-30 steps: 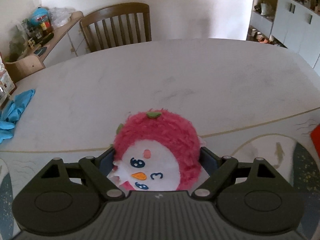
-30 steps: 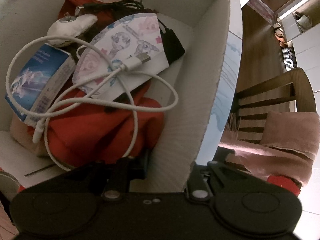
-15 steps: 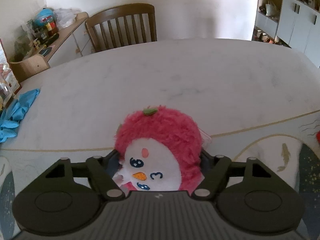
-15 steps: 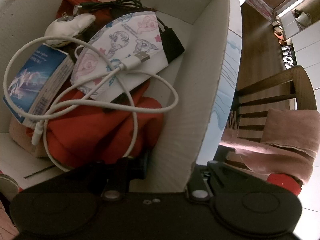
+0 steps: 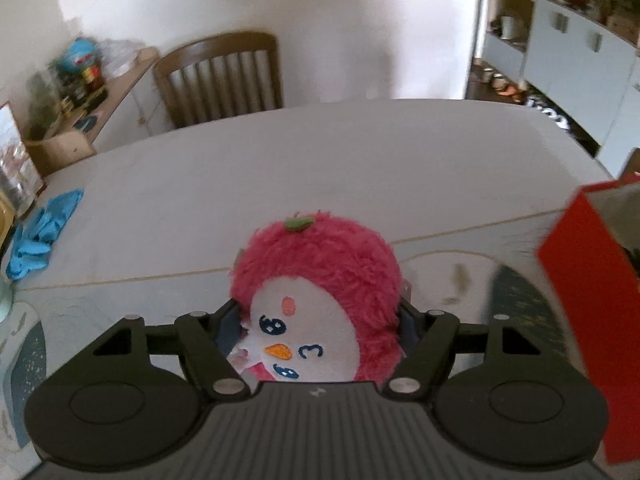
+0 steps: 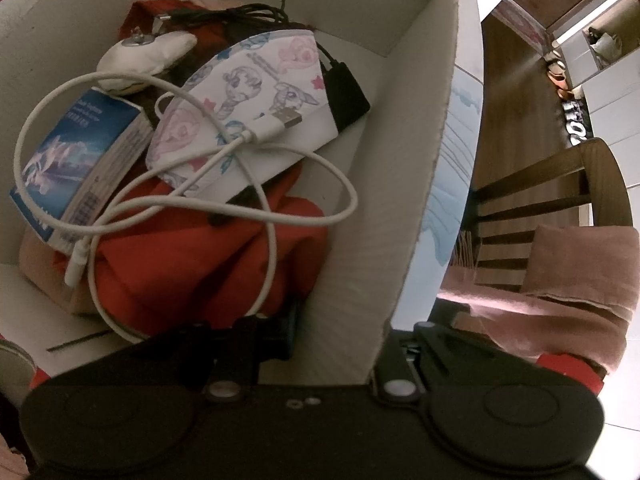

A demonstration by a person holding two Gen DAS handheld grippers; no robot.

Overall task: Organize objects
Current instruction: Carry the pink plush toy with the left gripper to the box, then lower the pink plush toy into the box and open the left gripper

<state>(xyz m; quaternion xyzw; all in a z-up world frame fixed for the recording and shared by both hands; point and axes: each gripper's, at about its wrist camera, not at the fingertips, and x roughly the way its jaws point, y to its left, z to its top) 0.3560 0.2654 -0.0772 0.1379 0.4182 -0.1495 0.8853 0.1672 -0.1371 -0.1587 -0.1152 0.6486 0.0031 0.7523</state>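
My left gripper (image 5: 320, 320) is shut on a pink plush toy (image 5: 320, 280) with a white face, held above the white table (image 5: 280, 168). A red cardboard box (image 5: 588, 280) enters at the right of the left wrist view. My right gripper (image 6: 340, 332) is shut on the side wall of that box (image 6: 384, 208), one finger inside and one outside. Inside lie a white cable (image 6: 224, 152), a patterned face mask (image 6: 248, 92), a blue packet (image 6: 76, 156), red cloth (image 6: 192, 264), a black cable (image 6: 256, 12) and a small white plush (image 6: 144, 56).
A blue cloth (image 5: 40, 232) lies at the table's left edge. A wooden chair (image 5: 224, 76) stands behind the table, beside a cluttered sideboard (image 5: 80, 88). Another chair with a pink cushion (image 6: 560, 272) stands right of the box. White cabinets (image 5: 580, 52) stand at the far right.
My left gripper has lifted and swung right with the plush toy, and the red box has come into its view. The box has shifted slightly in the right wrist view.
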